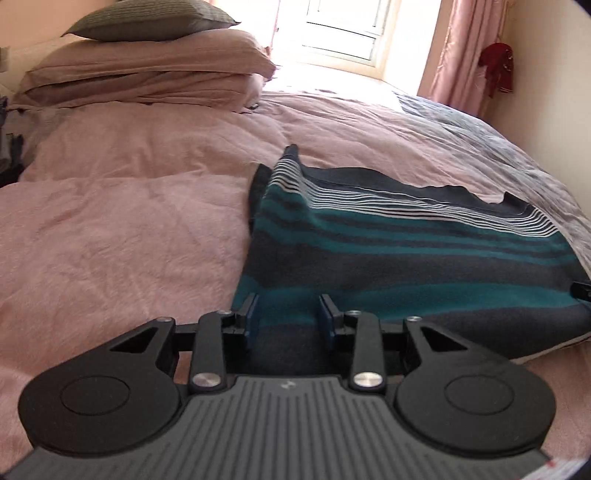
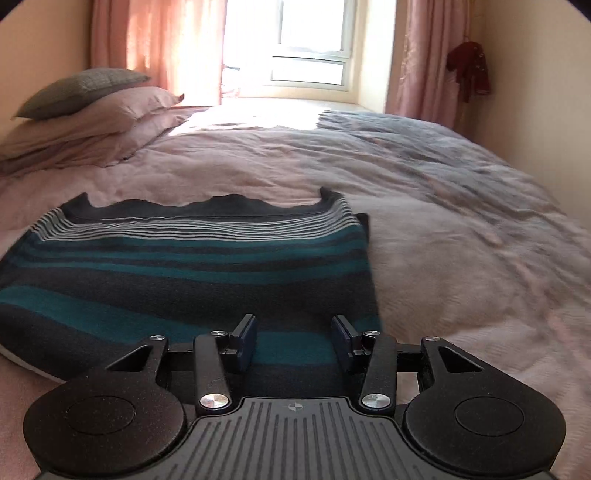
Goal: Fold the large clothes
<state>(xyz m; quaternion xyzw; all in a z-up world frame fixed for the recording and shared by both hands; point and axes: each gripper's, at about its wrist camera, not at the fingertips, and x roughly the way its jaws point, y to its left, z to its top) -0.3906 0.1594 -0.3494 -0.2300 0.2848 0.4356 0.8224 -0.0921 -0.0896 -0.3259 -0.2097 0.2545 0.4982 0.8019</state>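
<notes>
A folded garment (image 1: 399, 254) striped in teal, dark grey and thin white lines lies flat on the pink bed cover (image 1: 122, 236). My left gripper (image 1: 290, 314) hovers open over its near left corner, nothing between the blue pads (image 1: 252, 317). In the right wrist view the same garment (image 2: 184, 266) fills the left half, its far hem wavy. My right gripper (image 2: 293, 338) stands open above the near right corner, pads apart over the cloth. A small dark part of the other gripper (image 1: 581, 290) shows at the garment's right edge in the left wrist view.
Stacked pink pillows (image 1: 147, 74) with a grey cushion (image 1: 155, 20) sit at the head of the bed. A blue-grey blanket (image 2: 424, 147) covers the far right. Window (image 2: 314, 44), pink curtains (image 2: 428, 59), a red item hanging on the wall (image 2: 469, 66).
</notes>
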